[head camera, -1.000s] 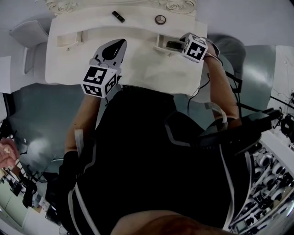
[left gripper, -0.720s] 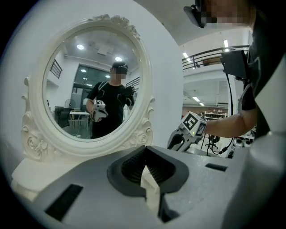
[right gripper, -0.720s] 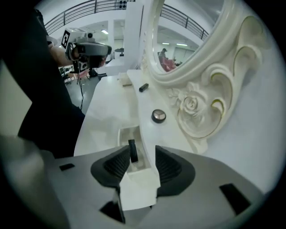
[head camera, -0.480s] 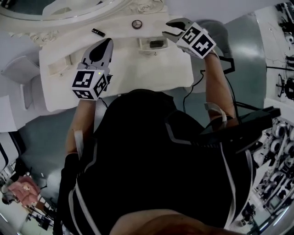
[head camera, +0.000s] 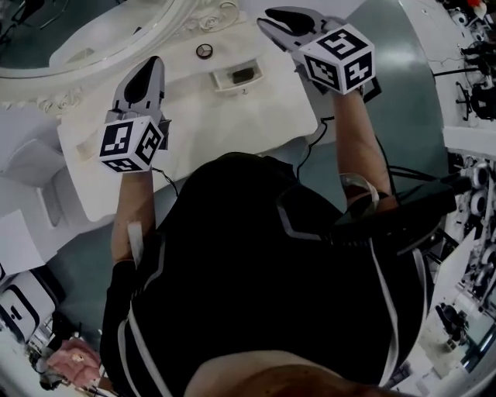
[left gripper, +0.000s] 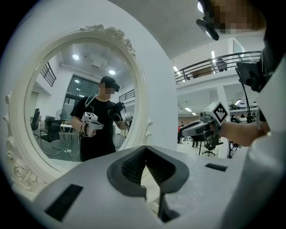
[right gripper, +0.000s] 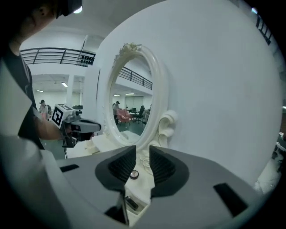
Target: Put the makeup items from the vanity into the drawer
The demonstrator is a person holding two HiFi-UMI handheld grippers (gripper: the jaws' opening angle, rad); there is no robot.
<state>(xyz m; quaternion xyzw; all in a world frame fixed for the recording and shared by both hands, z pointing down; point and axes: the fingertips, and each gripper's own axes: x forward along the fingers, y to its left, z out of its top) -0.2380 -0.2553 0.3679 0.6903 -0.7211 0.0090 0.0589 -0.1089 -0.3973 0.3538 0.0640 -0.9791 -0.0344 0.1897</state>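
Closest in, two forearms held up over a white vanity (head camera: 232,116), each with a gripper aimed away from the body toward the mirror (head camera: 93,31). On one side the left gripper (head camera: 153,63), pressed shut and empty. On the other the right gripper (head camera: 271,17), partly open, jaws just been closing, nothing between the pads. Further out, between the two, a small open drawer (head camera: 219,80) already holding a dark item (head camera: 242,74). Just behind it on the top, a round compact (head camera: 204,51), no long axis to match, lying below both grippers. Slightly nearer the left from overhead, yet framed in the right one's gap. Likely next: a downward reach.
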